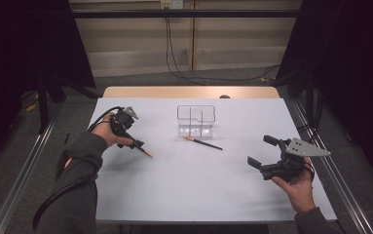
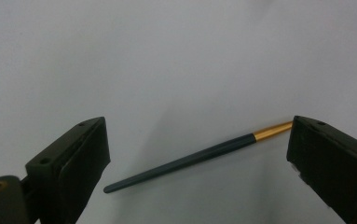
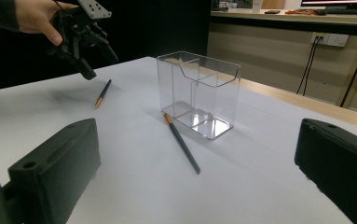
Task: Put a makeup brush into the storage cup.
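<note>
Over at the left of the high view, the left gripper (image 1: 136,142) hangs low over the white desk (image 1: 189,190), tipped down toward a dark pencil (image 1: 144,150) with a gold band near its tip. In the left gripper view that pencil (image 2: 185,161) lies flat on the desk, slanting from lower left up to the right, and the jaws are spread wide, one at either side of it; its gold end runs up to the right-hand jaw, though I can't tell whether they touch. Nothing is pinched. The right gripper view catches the same gripper (image 3: 88,70) at upper left of the frame, a hand (image 3: 38,16) wrapped round it, the pencil (image 3: 103,93) just below its tips.

Moving to the middle: a clear plastic holder (image 1: 196,120) stands upright, divided into compartments. Just in front of it lies a second pencil (image 1: 202,142), flat on the desk, its orange end close by the holder's front left corner and its dark end trailing toward the right. In the right gripper view that pencil (image 3: 181,142) lies just beside the holder (image 3: 199,93); I can't say whether they touch.

At the right of the frame, the right gripper (image 1: 262,152) sits held in a hand (image 1: 298,187) near the desk's edge, jaws spread wide, gripping nothing, well apart from both pencils.
</note>
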`<state>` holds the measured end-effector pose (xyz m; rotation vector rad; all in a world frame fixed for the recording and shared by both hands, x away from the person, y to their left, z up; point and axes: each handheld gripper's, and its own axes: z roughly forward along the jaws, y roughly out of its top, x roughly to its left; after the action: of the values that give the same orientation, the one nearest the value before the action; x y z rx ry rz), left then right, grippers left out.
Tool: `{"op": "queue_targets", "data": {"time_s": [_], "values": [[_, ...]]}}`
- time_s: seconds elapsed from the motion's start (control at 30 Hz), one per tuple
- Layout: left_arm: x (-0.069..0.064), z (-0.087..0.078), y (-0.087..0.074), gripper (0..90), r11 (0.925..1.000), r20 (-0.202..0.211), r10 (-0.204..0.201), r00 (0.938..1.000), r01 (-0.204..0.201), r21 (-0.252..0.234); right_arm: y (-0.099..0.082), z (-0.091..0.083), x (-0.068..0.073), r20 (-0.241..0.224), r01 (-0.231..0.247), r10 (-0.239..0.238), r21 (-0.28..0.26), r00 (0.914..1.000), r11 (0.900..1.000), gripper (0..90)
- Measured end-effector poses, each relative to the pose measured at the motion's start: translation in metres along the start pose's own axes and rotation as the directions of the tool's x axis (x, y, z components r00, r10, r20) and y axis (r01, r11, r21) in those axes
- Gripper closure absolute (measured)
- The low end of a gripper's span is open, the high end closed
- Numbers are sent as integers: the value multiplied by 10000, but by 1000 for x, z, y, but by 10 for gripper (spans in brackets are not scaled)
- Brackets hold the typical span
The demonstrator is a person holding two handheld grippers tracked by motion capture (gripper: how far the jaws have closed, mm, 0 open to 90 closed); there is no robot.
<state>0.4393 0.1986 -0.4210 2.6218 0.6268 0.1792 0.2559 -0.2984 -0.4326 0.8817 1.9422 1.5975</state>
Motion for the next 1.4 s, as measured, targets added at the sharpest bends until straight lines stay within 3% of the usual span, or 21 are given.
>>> {"op": "queue_targets", "data": {"time_s": [0.03,0.07,0.17,0.3,0.4,0.5,0.53,0.57,0.7,0.97,1.13,1.17,1.2,1.4], "values": [[-2,2,-1,56,9992,-5,-355,9994,355,-186,0,0,0,-48,11,-11,-1,10000,10000,0],[-3,4,-2,56,9988,-22,-424,9991,423,-255,0,0,0,-34,-2,2,3,10000,10000,0],[-1,3,-4,57,9994,-60,-319,9995,320,105,0,0,0,-35,-22,22,1,10000,10000,0],[-2,5,-5,57,9988,-78,-476,9988,475,-108,0,0,0,-39,-5,5,-2,10000,10000,0],[-1,5,-6,57,9996,-35,-179,9998,179,211,0,0,0,-52,-20,20,-7,10000,10000,0],[-3,8,-6,58,9994,-31,-343,9994,343,97,0,0,0,-42,-12,12,-4,10000,10000,0],[-2,8,-6,59,9997,4,-104,9999,104,240,0,0,0,-53,-28,28,-1,10000,10000,0],[-3,10,-6,59,9997,-7,-185,9998,185,179,0,0,0,-54,-13,13,5,10000,10000,0],[-4,12,-7,68,9993,110,148,9998,-151,344,0,0,0,-6,-35,35,46,10000,10000,0],[-5,16,-5,81,9974,188,456,9988,-466,547,0,0,0,-64,-26,26,2,10000,10000,0],[-6,19,-5,94,9975,293,431,9986,-447,546,0,0,0,-11,-28,28,28,10000,10000,0],[-6,20,-5,97,9961,353,602,9976,-623,624,0,0,0,-67,-26,26,10,10000,10000,0],[-7,21,-5,100,9970,347,446,9984,-467,615,0,0,0,-53,-23,23,10,10000,10000,0],[-7,23,-4,117,9942,502,761,9958,-797,725,0,0,0,-5,-11,11,24,10000,10000,0]]}}
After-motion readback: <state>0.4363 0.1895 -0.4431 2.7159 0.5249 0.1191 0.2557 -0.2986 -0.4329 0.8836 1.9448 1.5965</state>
